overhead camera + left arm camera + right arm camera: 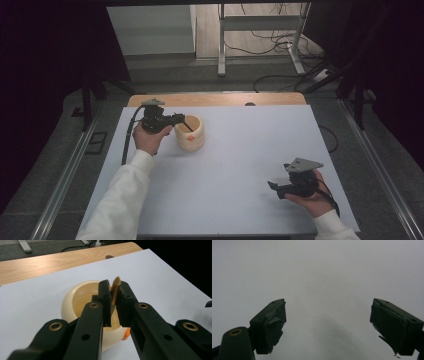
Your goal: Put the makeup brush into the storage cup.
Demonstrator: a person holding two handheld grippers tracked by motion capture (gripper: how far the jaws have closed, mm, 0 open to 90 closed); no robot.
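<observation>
1. The pencil, a slim golden-brown stick with a pointed tip, is clamped between the jaws of the left gripper. It stands nearly upright just over the mouth of the cream cup, on the left side of the white table.
2. The step in hand looks like dropping the pencil into the cup. To do it well, the person should keep the stick centred over the opening, lower it until its hidden lower end is inside the rim, then part the jaws slowly so it does not tip out or knock the cup over.
3. Nearest the person, the right gripper rests low over bare table, its jaws spread wide with nothing between them.
4. Farther off, the left gripper reaches the cup, whose side carries a small orange mark.
5. Count: one pencil, one cup, two grippers.
</observation>
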